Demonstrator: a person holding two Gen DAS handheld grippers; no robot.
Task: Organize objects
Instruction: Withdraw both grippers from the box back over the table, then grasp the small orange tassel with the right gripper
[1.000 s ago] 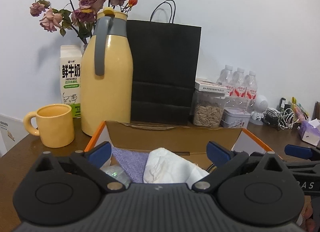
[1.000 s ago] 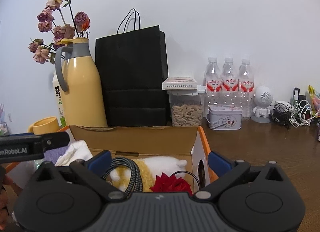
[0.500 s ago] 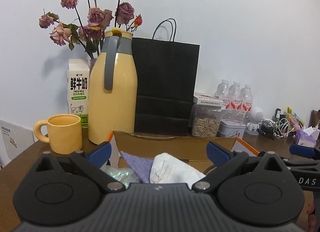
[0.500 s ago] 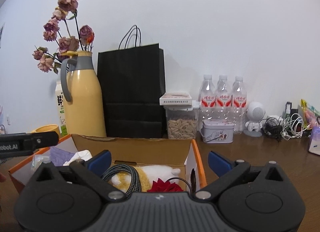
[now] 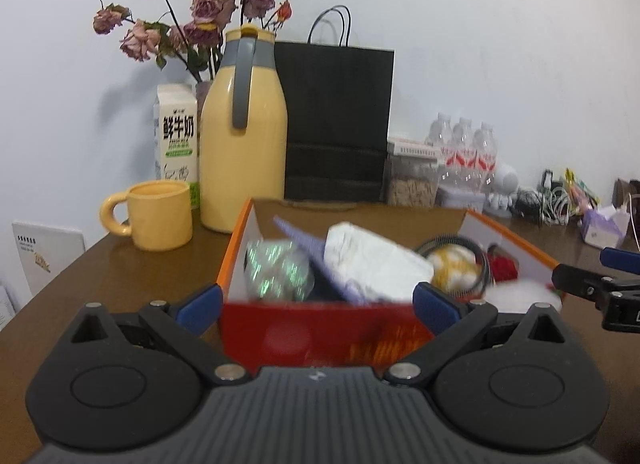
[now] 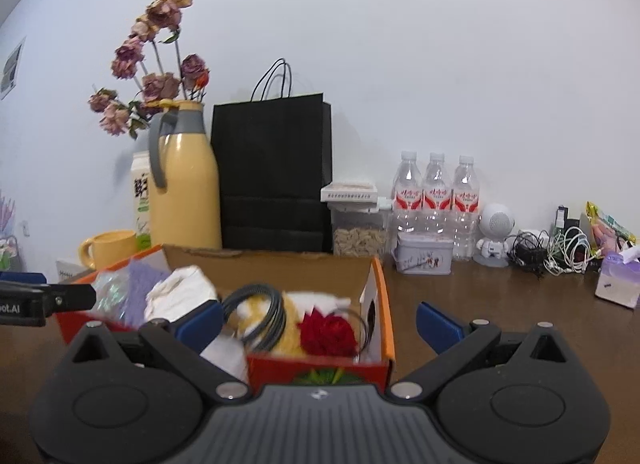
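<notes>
An open red and orange cardboard box [image 5: 320,338] stands on the brown table. It holds a shiny foil bundle [image 5: 278,268], a purple cloth [image 5: 304,244], a white cloth [image 5: 372,256], a coiled grey cable [image 6: 260,314], a yellow and white plush [image 5: 454,266] and a red rose [image 6: 328,336]. My left gripper [image 5: 318,304] is open and empty, just before the box's near wall. My right gripper [image 6: 320,324] is open and empty at the box's near right corner [image 6: 380,360].
Behind the box stand a yellow thermos jug [image 5: 242,143], a yellow mug [image 5: 158,213], a milk carton [image 5: 176,135], dried roses [image 5: 192,11], a black paper bag [image 5: 336,123], a seed jar [image 6: 358,234], a tin [image 6: 424,258], three water bottles [image 6: 436,199], tangled cables [image 6: 548,250] and a tissue pack [image 6: 616,280].
Both grippers have pulled back and risen away from the box, so its whole near wall and contents now show. Both stay open. The box's contents have not moved.
</notes>
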